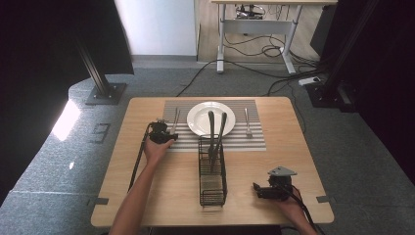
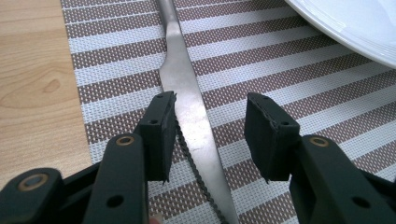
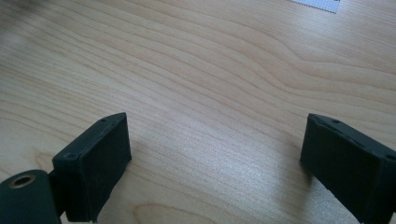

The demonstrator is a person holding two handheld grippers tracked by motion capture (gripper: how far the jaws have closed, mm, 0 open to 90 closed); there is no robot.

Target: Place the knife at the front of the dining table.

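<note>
Surface: pale wooden table (image 1: 161,186) on grey carpet; brown-and-white striped woven placemat (image 1: 254,139) at its far half.
Large items: round white plate (image 1: 200,122) on the mat; black wire rack (image 1: 212,188) just nearer.
Task item: slim silver table knife (image 2: 187,88) lying flat on the mat, left of the plate.
Left gripper (image 2: 210,133): jaws parted, straddling the knife, one pad touching its edge.
Right gripper (image 3: 215,154): spread wide over bare wood.
Advice: centre the handle before closing; press low.
Writing: none legible.

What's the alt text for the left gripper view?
Open left gripper straddles a silver metal table knife lying on a brown-and-white striped woven placemat. A white ceramic plate's rim sits upper right, light wooden table at left.
</note>
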